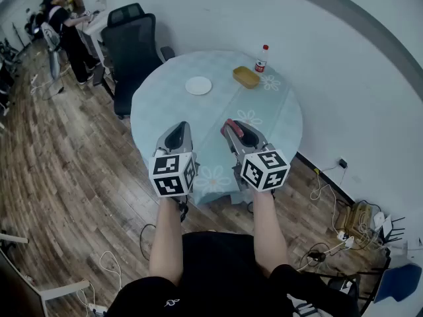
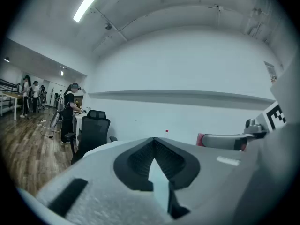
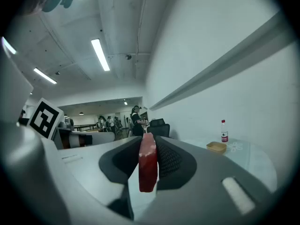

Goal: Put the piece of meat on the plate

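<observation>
Since the piece of meat (image 3: 147, 165) is a thin red slab streaked with paler marbling, I judge it light, probably soft and a little slick. A hold across its two flat faces therefore suits it better than a pinch on a corner. That is how it sits now: the right hand-held gripper (image 3: 149, 142) pinches it edge-on, ribbed pads pressed against either face. The slab's far end lies about level with the jaw tips and its near end hangs free. It stands straight without sagging, which may mean it is stiffer than real meat, though the close view does not settle that.

The left hand-held gripper (image 2: 153, 142) has its jaws pressed together at the tips and carries nothing.

The left forearm (image 1: 166, 240) and the right forearm (image 1: 268, 233) reach straight ahead from the body, side by side. They hold the two grippers roughly level over the near edge of the round tabletop (image 1: 158, 104).

The white plate (image 1: 198, 85) lies on the far half, empty and well apart from the meat. A yellow dish (image 1: 246, 77) and a red-capped bottle (image 1: 262, 58) stand to its right.

By my judgement, the right arm has to stretch forward and dip its jaws low over the plate, so the slab does not slide off on release.
</observation>
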